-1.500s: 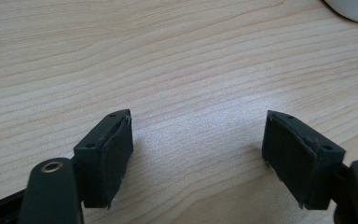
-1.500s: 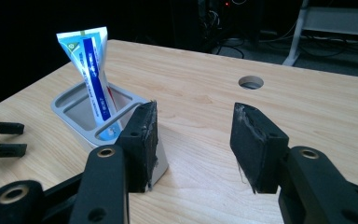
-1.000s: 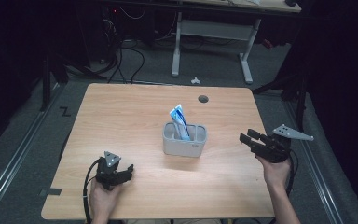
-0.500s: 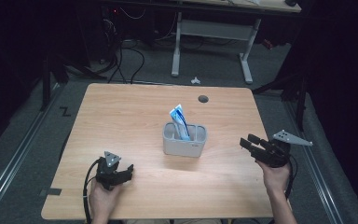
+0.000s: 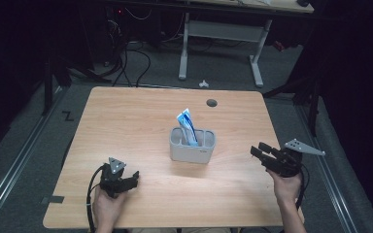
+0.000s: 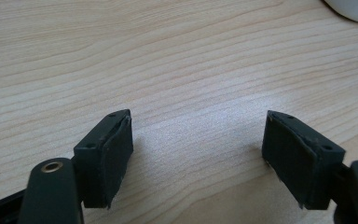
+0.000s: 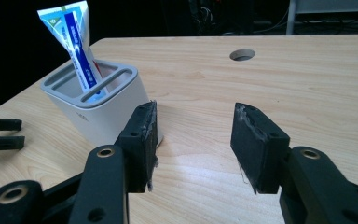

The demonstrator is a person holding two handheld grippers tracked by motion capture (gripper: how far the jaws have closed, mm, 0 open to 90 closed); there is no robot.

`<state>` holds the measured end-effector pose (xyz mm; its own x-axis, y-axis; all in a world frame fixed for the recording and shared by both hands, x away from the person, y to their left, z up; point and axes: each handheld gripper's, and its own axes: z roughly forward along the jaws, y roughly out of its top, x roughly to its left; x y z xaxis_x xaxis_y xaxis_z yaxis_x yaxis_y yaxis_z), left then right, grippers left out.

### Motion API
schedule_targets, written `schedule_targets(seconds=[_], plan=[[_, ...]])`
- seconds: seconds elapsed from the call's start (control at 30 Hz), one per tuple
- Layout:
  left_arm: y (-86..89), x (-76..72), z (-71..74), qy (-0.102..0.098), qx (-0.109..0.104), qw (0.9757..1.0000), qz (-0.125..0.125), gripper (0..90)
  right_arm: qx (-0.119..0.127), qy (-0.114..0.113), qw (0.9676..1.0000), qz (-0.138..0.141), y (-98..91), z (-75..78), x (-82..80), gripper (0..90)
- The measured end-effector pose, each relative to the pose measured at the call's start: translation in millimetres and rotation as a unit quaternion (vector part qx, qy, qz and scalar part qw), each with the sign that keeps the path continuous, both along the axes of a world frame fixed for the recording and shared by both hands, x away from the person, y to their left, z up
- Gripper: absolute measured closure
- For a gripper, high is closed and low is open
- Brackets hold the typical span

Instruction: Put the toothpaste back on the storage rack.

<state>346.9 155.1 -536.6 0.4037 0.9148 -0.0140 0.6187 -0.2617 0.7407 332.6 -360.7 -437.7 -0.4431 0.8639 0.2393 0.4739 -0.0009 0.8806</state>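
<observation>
Black rubber pads face each other across bare wood in both of your gripper views, with nothing caught between them. Your right gripper [image 7: 193, 144] has its jaws standing well apart and empty; in the high view it [image 5: 261, 152] is held near the right edge of the table [image 5: 126, 126], pointing leftward toward the middle. Just past its left pad, in the right gripper view, stands the white holder [image 7: 98, 100], a small slotted cup with a grey top. A blue and white toothpaste tube [image 7: 74, 42] sits in one of its slots, leaning with its crimped end up. The holder is near your jaws but not touching them.

Your left gripper [image 6: 198, 154] also has its jaws wide and empty, with plain tabletop between them and a sliver of the white holder at the upper right corner of that view. From above, that gripper [image 5: 135, 175] rests low near the front left of the table, your hand [image 5: 108, 206] wrapped around it, well apart from the holder [image 5: 192, 145].

The holder stands around the middle of the table, between your two grippers, with the tube [image 5: 187, 126] sticking up from it. Beyond it, a round cable hole [image 5: 211, 103] opens in the wood near the far edge.
</observation>
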Motion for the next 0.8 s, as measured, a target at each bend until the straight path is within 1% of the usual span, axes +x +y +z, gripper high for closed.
schedule_targets(seconds=[0.2,0.4,0.5,0.6,0.7,0.77,0.8], plan=[[0.0,0.0,0.0,0.000,0.000,1.0000,0.000,25.2,-0.008,0.010,0.9999,-0.007,-0.3,-10.4,-0.8,50.9],[0.0,0.0,0.0,-0.001,0.000,1.0000,0.001,25.8,-0.004,0.019,0.9997,-0.013,-3.1,-19.3,-2.8,50.9],[0.0,0.0,0.0,-0.001,0.000,1.0000,0.002,25.7,-0.007,0.023,0.9996,-0.015,-4.1,-23.4,-3.6,50.9],[0.0,0.0,0.0,-0.001,0.000,1.0000,0.001,25.8,-0.006,0.027,0.9995,-0.018,-4.5,-27.9,-4.3,50.8],[0.0,0.0,0.0,-0.001,0.000,1.0000,0.001,25.8,-0.013,0.030,0.9993,-0.020,-3.3,-31.9,-3.6,50.9],[0.0,0.0,0.0,-0.001,0.000,1.0000,0.002,25.8,-0.011,0.033,0.9992,-0.019,-3.0,-33.7,-3.2,50.9],[0.0,0.0,0.0,-0.001,0.000,1.0000,0.002,25.8,-0.015,0.031,0.9992,-0.020,-1.6,-34.6,-3.0,50.9]])
